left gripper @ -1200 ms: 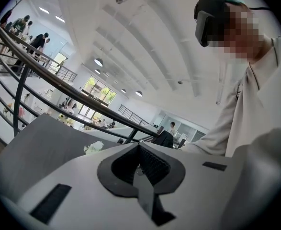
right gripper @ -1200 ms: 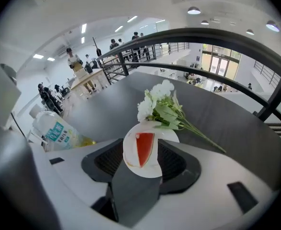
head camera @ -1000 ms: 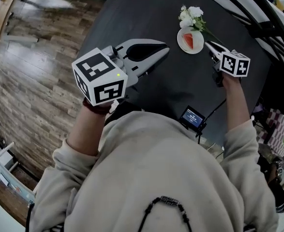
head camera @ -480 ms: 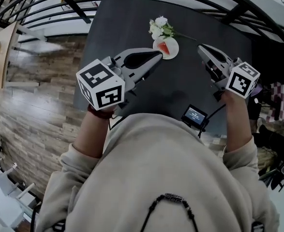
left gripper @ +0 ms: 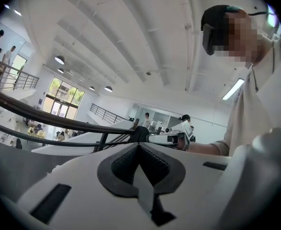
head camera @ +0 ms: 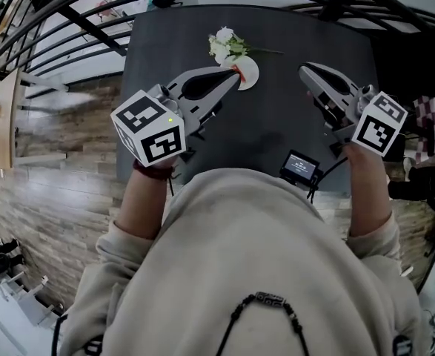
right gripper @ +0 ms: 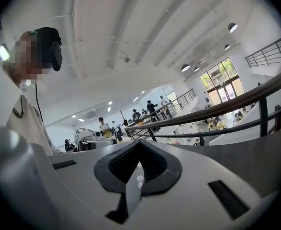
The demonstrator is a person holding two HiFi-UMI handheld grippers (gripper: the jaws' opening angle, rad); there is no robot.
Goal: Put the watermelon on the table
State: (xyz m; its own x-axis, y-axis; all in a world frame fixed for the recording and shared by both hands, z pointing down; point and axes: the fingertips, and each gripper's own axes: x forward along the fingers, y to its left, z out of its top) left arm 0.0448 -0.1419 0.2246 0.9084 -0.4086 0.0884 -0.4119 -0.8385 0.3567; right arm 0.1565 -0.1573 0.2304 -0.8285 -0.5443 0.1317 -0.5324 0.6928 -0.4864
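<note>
Risen away from the plate, the right gripper has closed, empty jaws; the left gripper likewise, above the desk.

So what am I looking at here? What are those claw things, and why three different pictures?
There is no robot here. A person holds a two-jaw hand tool in each hand: the left gripper and the right gripper. The patterned cubes are part of the tools. The top-down picture comes from a camera on the person's head. The other two come from cameras riding on each gripper and looking along its jaws. Both pairs are shut, with nothing between them. On the dark table are white flowers, a small screen and a plate with a watermelon slice, mostly hidden behind the left gripper.
</note>
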